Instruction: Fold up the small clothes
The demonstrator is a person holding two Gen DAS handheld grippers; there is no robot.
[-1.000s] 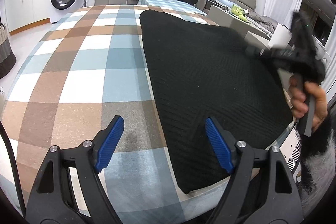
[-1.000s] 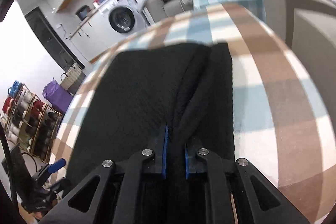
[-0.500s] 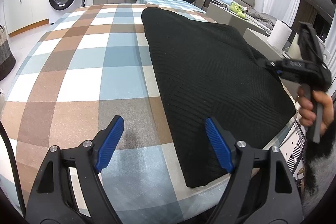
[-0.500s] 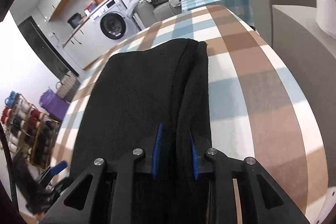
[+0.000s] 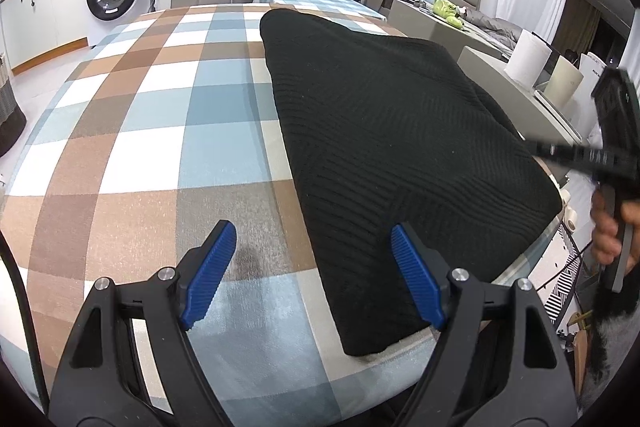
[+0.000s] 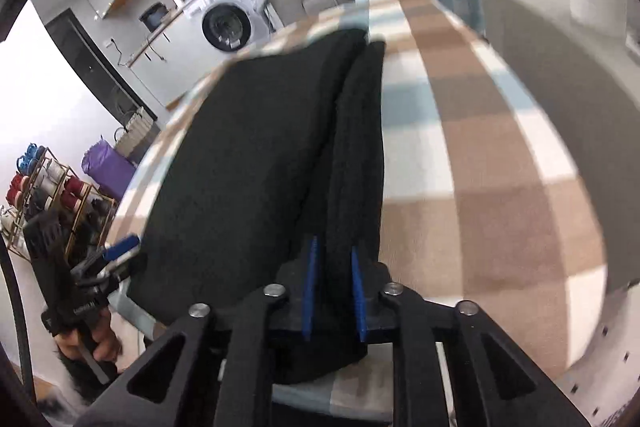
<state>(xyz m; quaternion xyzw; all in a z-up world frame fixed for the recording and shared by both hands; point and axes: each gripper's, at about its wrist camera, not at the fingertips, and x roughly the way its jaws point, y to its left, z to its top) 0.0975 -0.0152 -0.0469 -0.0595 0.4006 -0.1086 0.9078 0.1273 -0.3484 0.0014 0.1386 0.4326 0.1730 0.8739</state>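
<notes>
So the black knit garment (image 5: 392, 147) is lying flat on the checked counter (image 5: 160, 131), filling the right half of my left wrist view. Its long axis is running from the near edge at the bottom of the frame away toward the upper middle, narrowing to a rounded far end up there. One long side is doubled over into a thick roll, which is showing best in the right wrist view.

My left tongs (image 5: 312, 275) are hanging spread wide at the bottom of the frame with nothing in them, one blue pad (image 5: 208, 275) over bare counter and the other over the garment's near corner.

My right tongs (image 6: 334, 291) have just been easing apart a bit, but the pads are still sitting nearly together, pinching that rolled edge at the bottom centre.

Containers-wise, a purple bag (image 6: 106, 169) is sitting on the floor at the left edge of the right wrist view; can't tell what's inside it.
</notes>
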